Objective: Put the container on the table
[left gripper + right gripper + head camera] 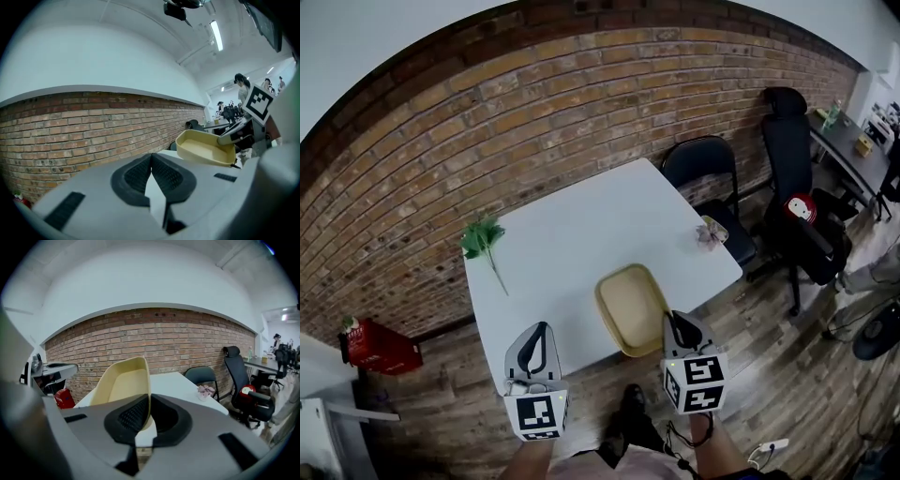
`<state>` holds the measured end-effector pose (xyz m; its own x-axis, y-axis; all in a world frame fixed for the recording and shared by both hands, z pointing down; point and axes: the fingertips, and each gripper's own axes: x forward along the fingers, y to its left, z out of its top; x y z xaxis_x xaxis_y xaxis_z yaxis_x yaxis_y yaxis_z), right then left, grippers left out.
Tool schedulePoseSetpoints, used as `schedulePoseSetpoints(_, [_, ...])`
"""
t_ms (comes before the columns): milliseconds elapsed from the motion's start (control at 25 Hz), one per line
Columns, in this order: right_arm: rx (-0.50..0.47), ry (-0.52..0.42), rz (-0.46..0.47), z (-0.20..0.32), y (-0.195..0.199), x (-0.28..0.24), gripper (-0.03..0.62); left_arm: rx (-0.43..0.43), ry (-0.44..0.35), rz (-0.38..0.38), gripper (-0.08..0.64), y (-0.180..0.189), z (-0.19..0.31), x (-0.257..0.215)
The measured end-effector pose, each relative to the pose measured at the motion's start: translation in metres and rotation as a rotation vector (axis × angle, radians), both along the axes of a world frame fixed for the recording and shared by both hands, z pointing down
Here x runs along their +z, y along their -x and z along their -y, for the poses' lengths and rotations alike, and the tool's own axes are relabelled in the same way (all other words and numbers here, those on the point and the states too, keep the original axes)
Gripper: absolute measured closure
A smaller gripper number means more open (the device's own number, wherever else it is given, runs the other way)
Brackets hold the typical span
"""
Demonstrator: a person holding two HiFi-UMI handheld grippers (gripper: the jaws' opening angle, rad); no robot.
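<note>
The white table (581, 234) stands against the brick wall, most of its top bare. The yellow container (630, 305) is over the table's near edge, part of it past the edge on my side. From the left gripper view it looks lifted just clear of the surface, so I judge it not yet set down.

My right hand-held gripper (678, 330) pinches the container's near wall, jaws narrow with the thin rim between the pads. My left hand-held gripper (539, 330) is closed on nothing, beside the container at the near edge.

To do this well I would carry the container further in so its whole base is over the table, level it, lower it until the bottom rests flat, and only then open the jaws. The green sprig (483, 239) and the pink flower (711, 232) lie well apart from that spot.

The container's open side faces up. Its long axis runs away from me towards the wall, roughly in line with my right hand-held gripper.
</note>
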<state>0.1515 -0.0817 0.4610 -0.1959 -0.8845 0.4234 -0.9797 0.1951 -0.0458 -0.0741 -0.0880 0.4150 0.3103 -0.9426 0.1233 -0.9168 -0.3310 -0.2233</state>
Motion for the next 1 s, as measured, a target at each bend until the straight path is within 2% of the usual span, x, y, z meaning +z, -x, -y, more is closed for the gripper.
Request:
schedulePoseSetpoints(240, [-0.046,-0.007,0.018,0.060,-0.019,-0.007,0.577,-0.048,-0.022,0.017,0.549,-0.019,0.041,-0.016])
schedulePoseSetpoints(440, [-0.089,-0.045,0.016,0.099,-0.019,-0.025,0.577,-0.084,-0.063,0.005,0.549,-0.023,0.065,-0.032])
schedulePoseSetpoints(680, [-0.128,-0.098,-0.011,0.139,-0.009,-0.049,0.577,-0.135,-0.137,-0.034,0.549,-0.009,0.090,-0.050])
schedulePoseSetpoints(1000, [-0.137,-0.120,-0.054,0.183,0.006,-0.061,0.577,-0.172,-0.142,-0.055,0.549,0.019,0.130,-0.050])
